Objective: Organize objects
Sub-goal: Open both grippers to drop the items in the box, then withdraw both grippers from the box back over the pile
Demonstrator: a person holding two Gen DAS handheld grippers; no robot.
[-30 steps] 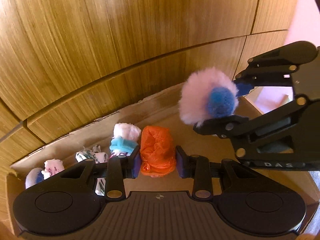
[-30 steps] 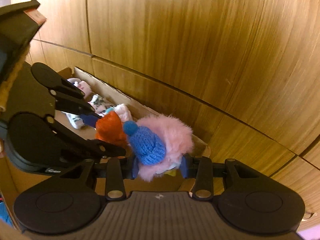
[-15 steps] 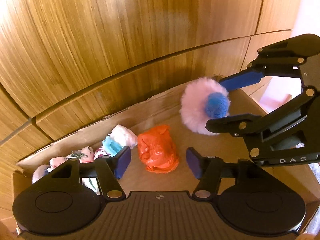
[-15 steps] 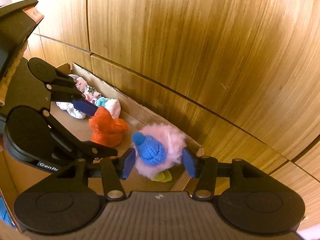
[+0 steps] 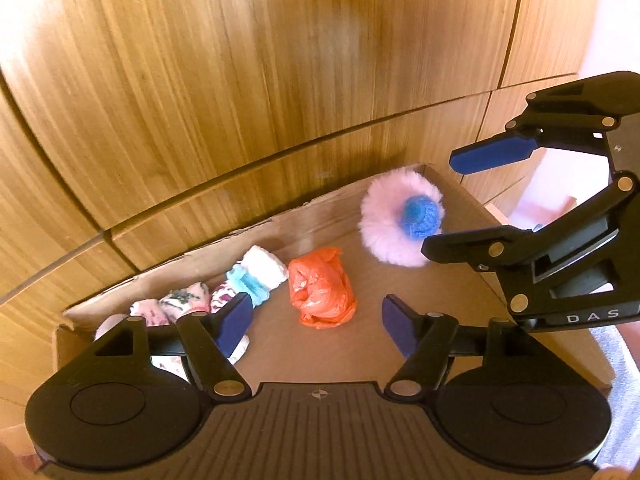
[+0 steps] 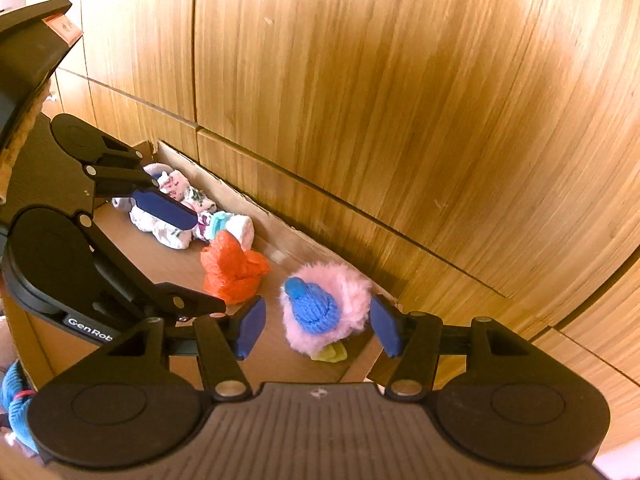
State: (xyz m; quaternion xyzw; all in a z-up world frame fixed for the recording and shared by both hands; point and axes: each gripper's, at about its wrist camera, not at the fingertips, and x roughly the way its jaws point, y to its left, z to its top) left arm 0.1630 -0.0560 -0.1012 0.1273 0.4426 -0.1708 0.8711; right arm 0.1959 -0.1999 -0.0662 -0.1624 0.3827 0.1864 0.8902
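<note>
A: The cardboard box [image 5: 472, 240] is a shallow open tray with a ragged back wall, set against wood-grain panels [image 5: 280, 80]. What lies in it?

B: Soft things, all placed along that back wall. A fluffy pink ball [image 5: 394, 220] with a blue knitted knob sits near the box's right back corner. Toward the middle is a crumpled orange bundle [image 5: 322, 294], thin and wrinkled like plastic film. Left of it runs a row of rolled socks [image 5: 256, 276]: white terry with a pale blue ribbed cuff, then floral prints.

A: And the grippers?

B: The left gripper [image 5: 314, 322] hangs over the box floor in front of the orange bundle, angled steeply down, its blue pads widening with nothing between them. The right gripper [image 6: 316, 322] points down at the pink ball; its fingers are spreading too, flanking the ball without touching it, so it is released.

A: Does one view add anything?

B: The right wrist view shows a yellow-green scrap [image 6: 330, 354] under the ball, possibly fabric, though it is mostly hidden. It also catches a blue knitted item [image 6: 16, 408] outside the box's left side. The left wrist view shows the right gripper side-on above the ball.
</note>
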